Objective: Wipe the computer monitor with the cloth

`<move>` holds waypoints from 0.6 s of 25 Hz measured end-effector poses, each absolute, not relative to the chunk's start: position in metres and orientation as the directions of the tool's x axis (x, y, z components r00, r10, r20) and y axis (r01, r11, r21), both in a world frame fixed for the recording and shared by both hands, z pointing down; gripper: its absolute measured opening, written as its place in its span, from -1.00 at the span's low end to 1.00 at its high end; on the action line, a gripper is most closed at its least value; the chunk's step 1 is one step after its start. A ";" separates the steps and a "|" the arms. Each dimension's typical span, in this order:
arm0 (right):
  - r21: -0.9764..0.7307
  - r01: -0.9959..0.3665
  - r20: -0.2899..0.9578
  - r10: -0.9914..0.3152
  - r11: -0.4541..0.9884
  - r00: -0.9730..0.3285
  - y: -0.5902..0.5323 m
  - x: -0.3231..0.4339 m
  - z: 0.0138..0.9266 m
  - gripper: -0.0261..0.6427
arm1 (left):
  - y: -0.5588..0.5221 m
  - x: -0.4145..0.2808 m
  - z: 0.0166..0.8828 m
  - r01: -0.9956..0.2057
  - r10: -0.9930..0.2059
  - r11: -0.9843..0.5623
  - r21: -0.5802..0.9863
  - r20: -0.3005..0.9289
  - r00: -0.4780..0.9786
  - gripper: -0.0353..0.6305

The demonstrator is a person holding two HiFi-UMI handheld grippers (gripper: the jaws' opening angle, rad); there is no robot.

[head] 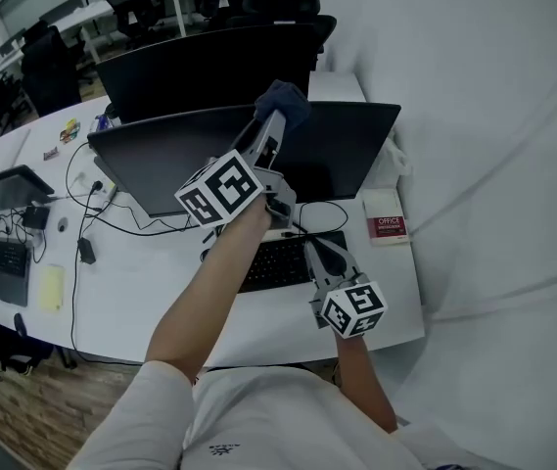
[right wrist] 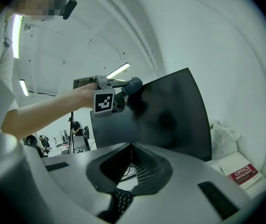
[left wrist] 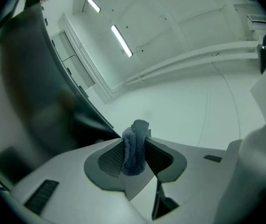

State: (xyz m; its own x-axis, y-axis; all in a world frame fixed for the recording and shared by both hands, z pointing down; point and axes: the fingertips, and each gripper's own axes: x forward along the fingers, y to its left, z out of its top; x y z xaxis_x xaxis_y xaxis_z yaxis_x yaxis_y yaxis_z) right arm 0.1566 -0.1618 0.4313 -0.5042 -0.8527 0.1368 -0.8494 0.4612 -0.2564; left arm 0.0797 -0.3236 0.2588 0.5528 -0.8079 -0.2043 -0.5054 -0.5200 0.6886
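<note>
The left gripper (left wrist: 133,155) pinches the cloth (left wrist: 133,146) beside the monitor's (head: 347,150) top edge.

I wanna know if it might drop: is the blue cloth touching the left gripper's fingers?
Touching. The left gripper view shows the cloth squeezed between the left gripper's fingers, which press on it from both sides.

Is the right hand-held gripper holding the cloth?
No, the right hand-held gripper is shut on nothing; the left hand-held gripper holds the cloth.
</note>
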 end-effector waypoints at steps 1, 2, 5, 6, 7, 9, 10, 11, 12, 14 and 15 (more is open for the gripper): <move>-0.255 -0.849 0.138 -0.852 0.462 -0.505 -0.162 0.151 0.431 -0.86 | -0.323 0.071 0.259 -0.505 -0.810 -0.517 0.692 -0.204 0.550 -0.50; -0.254 -0.849 0.140 -0.851 0.464 -0.507 -0.162 0.145 0.431 -0.86 | -0.324 0.063 0.259 -0.505 -0.814 -0.511 0.695 -0.202 0.545 -0.50; -0.247 -0.845 0.144 -0.845 0.474 -0.516 -0.163 0.126 0.430 -0.86 | -0.324 0.038 0.259 -0.506 -0.823 -0.499 0.704 -0.203 0.531 -0.50; -0.244 -0.844 0.147 -0.842 0.478 -0.519 -0.163 0.120 0.429 -0.86 | -0.324 0.030 0.259 -0.506 -0.826 -0.497 0.705 -0.205 0.526 -0.50; -0.241 -0.843 0.149 -0.839 0.482 -0.523 -0.163 0.114 0.429 -0.86 | -0.324 0.022 0.259 -0.507 -0.829 -0.494 0.706 -0.206 0.520 -0.50; -0.235 -0.840 0.153 -0.834 0.490 -0.530 -0.162 0.101 0.428 -0.86 | -0.323 0.005 0.259 -0.507 -0.835 -0.488 0.711 -0.210 0.509 -0.50; -0.232 -0.838 0.154 -0.832 0.495 -0.534 -0.162 0.095 0.426 -0.86 | -0.322 -0.003 0.259 -0.507 -0.838 -0.484 0.714 -0.210 0.504 -0.50; -0.228 -0.835 0.153 -0.829 0.500 -0.538 -0.162 0.089 0.424 -0.86 | -0.322 -0.012 0.259 -0.507 -0.841 -0.479 0.716 -0.210 0.498 -0.50; -0.224 -0.833 0.152 -0.826 0.506 -0.543 -0.161 0.083 0.423 -0.86 | -0.322 -0.020 0.259 -0.508 -0.845 -0.475 0.718 -0.210 0.492 -0.50; -0.214 -0.828 0.150 -0.820 0.518 -0.552 -0.160 0.071 0.419 -0.86 | -0.321 -0.036 0.260 -0.511 -0.850 -0.470 0.720 -0.211 0.483 -0.50; -0.210 -0.826 0.148 -0.818 0.523 -0.556 -0.160 0.066 0.418 -0.86 | -0.320 -0.044 0.260 -0.512 -0.851 -0.468 0.720 -0.212 0.480 -0.50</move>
